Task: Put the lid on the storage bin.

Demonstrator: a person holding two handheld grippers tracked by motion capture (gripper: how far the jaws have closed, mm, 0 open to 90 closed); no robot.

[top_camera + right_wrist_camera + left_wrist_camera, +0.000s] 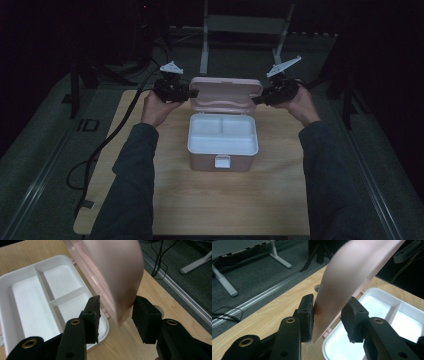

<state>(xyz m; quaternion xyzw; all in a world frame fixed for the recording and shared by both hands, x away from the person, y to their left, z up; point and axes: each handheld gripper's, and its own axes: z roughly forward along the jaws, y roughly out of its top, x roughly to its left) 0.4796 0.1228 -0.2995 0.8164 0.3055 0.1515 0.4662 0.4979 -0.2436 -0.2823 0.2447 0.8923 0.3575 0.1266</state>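
In the high view two dark sleeves (130, 190) rise from the near edge over the wooden bench (165, 200); just past them, near the middle of the bench, sits the pink box (222, 162) with its white latch (222, 161) facing the person and its white divided tray (222, 132) showing inside; behind the tray the pink lid (226, 93) stands raised on its hinge, about upright; the left gripper (192, 93) meets the lid's left end and the right gripper (256, 100) its right end, each held in a hand at the far side of the box; in the left gripper view the jaws are clamped on the lid's edge, one pad (308, 315) flat against the pink surface; in the right gripper view the jaws straddle the lid's other end, one pad seemingly close against it and a gap at the other, though blur makes contact hard to judge; beyond the bench lie grey floor and a white frame's legs (205, 50).
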